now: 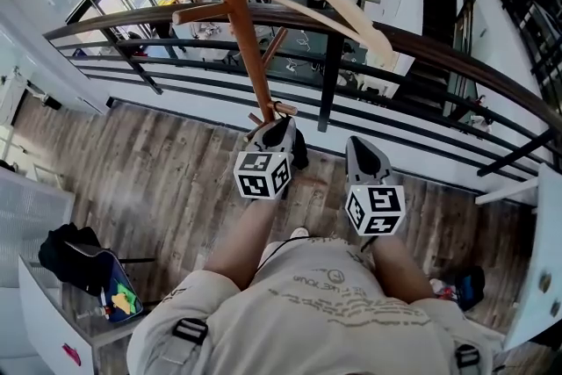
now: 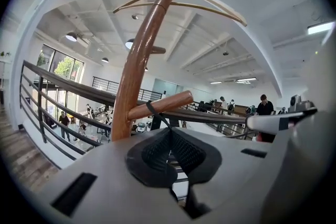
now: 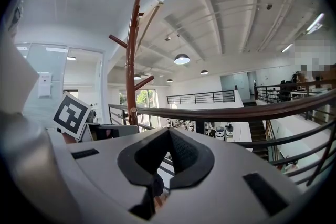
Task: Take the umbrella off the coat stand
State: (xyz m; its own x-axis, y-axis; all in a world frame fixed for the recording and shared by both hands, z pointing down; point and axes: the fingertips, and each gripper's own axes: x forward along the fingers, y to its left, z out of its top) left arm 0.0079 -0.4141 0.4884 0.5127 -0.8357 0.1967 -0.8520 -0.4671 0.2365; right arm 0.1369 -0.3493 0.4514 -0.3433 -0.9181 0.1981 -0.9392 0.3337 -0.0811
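Our left gripper [image 2: 169, 130] pinches the umbrella strap [image 2: 153, 110], which is looped over a low peg [image 2: 174, 101] of the coat stand [image 2: 131, 76]. The right gripper [image 3: 167, 132] is closed and empty. We should slide the loop outward, off the peg's tip.

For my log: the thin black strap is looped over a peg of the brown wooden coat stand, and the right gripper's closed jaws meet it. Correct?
No: it is the left gripper whose closed jaws meet the thin black strap on the wooden peg, as the left gripper view shows.
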